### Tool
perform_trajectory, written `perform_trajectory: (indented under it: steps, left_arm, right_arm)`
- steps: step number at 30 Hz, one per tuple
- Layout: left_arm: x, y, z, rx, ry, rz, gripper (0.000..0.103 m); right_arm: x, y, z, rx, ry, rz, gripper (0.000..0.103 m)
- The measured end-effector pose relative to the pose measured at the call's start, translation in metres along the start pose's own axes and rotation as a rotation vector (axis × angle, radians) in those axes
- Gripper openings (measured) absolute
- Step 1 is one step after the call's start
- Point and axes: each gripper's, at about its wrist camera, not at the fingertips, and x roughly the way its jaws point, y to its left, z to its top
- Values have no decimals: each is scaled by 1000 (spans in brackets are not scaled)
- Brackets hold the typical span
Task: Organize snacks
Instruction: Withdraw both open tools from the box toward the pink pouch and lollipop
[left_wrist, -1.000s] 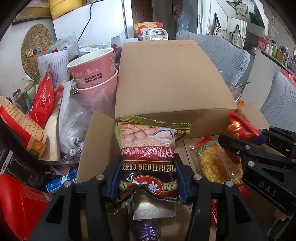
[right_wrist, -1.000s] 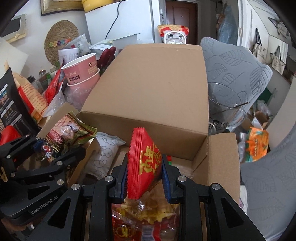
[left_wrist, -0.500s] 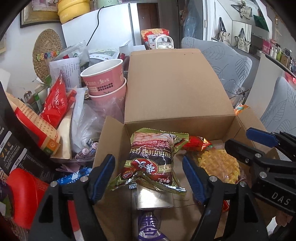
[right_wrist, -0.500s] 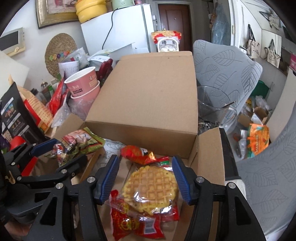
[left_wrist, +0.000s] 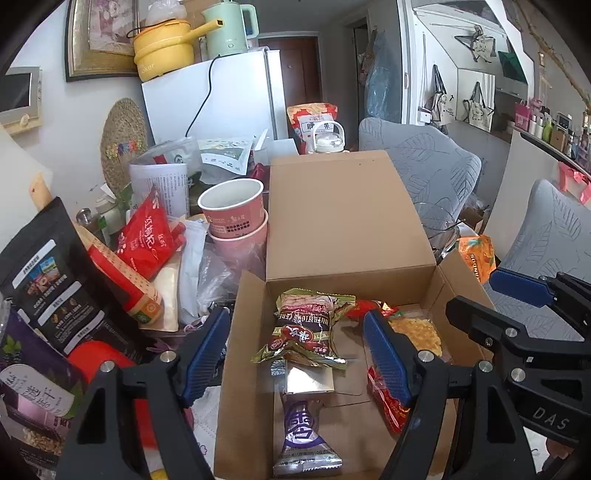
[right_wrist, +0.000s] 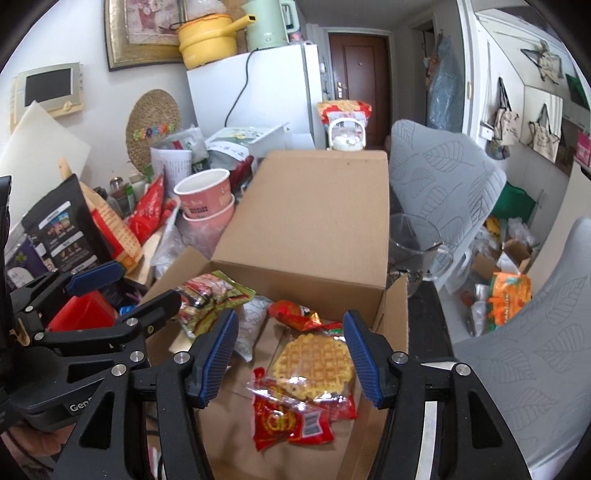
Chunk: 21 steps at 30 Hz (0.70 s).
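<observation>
Evidently both packets are meant to stay in the cardboard box (left_wrist: 351, 236): the left gripper (left_wrist: 295, 354) hangs parted and empty above the cereal packet (left_wrist: 306, 325). Likewise the right gripper (right_wrist: 290, 356) gapes over the red packet (right_wrist: 293, 314), gripping nothing.

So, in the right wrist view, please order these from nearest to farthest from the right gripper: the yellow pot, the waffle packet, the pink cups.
From the right gripper:
1. Waffle packet, in the box, below the open jaws.
2. Pink cups, stacked left of the box.
3. Yellow pot, on top of the fridge, far back.
</observation>
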Motion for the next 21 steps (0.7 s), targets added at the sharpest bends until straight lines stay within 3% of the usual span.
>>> perform_trajectory:
  steps: [21]
  left_arm:
    - [-131,20,-17,-23,-162,-4,75]
  right_arm:
    - [-131,43,-17,-55,-196,2,59]
